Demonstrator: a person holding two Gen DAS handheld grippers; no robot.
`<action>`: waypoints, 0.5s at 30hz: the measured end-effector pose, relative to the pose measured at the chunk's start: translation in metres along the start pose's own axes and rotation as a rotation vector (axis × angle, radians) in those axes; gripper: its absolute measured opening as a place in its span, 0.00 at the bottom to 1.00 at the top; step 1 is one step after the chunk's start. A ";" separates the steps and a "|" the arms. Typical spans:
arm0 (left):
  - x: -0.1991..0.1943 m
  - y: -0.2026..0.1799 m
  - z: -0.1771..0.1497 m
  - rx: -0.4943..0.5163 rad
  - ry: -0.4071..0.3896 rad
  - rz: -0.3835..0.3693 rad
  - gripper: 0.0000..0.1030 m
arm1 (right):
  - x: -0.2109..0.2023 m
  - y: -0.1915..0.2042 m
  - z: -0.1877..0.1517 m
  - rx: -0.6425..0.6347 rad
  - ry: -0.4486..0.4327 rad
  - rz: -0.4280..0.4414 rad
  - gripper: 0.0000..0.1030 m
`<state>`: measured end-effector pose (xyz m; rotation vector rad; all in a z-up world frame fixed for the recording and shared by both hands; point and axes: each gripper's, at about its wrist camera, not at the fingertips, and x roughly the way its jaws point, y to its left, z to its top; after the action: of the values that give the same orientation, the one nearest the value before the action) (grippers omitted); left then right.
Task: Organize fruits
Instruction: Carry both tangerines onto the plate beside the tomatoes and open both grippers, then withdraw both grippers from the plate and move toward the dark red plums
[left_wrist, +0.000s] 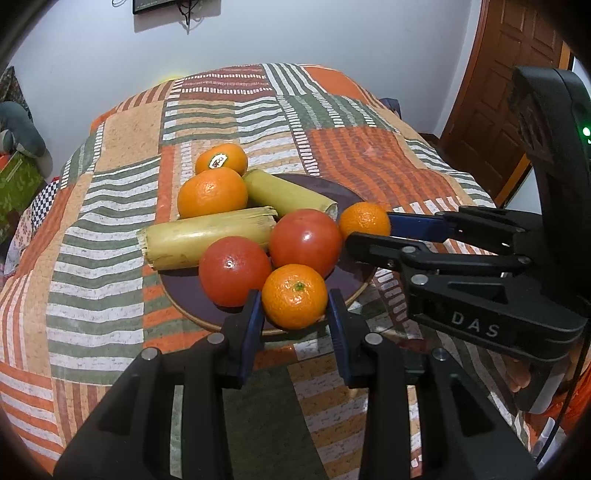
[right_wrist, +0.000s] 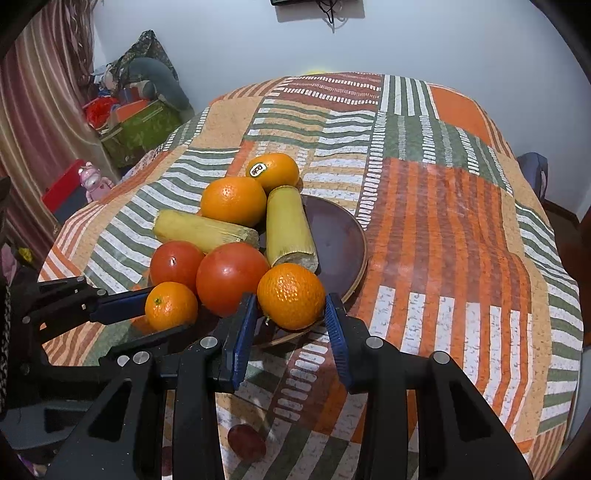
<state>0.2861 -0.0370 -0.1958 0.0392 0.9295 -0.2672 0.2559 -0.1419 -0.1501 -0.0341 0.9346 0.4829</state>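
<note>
Each hand-held gripper pinches a round, dimpled mandarin: left (left_wrist: 293, 306), right (right_wrist: 290, 308), over the plate (right_wrist: 351, 236).

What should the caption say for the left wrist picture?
Each claw grips a mandarin beside tomatoes on a plate.

Tablecloth (left_wrist: 110, 229): I see patchwork blocks of orange, green and white stripes draped over the whole table.
Wall (right_wrist: 424, 40): plain pale, behind the table.
Dark frame (left_wrist: 153, 5): high on the wall, cables hanging below it.
Door (left_wrist: 517, 74): brown panelled wood, in the left wrist view only.
Curtain (right_wrist: 37, 110): striped in reds and browns.
Green box (right_wrist: 144, 129): patterned, among clutter beside the curtain.
Pink toy (right_wrist: 92, 181): small figure near a red item; I can't make out details.
</note>
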 end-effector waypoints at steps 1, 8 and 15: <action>0.000 0.000 0.000 0.002 -0.004 0.002 0.34 | 0.000 0.000 0.000 0.001 -0.001 0.000 0.34; 0.000 0.000 -0.002 -0.002 -0.005 -0.008 0.42 | 0.000 -0.003 -0.001 0.006 0.011 0.009 0.34; -0.003 0.002 -0.003 -0.016 -0.011 -0.011 0.47 | -0.005 -0.005 -0.002 0.007 0.011 0.017 0.36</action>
<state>0.2821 -0.0341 -0.1951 0.0183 0.9209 -0.2700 0.2538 -0.1483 -0.1479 -0.0223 0.9477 0.4960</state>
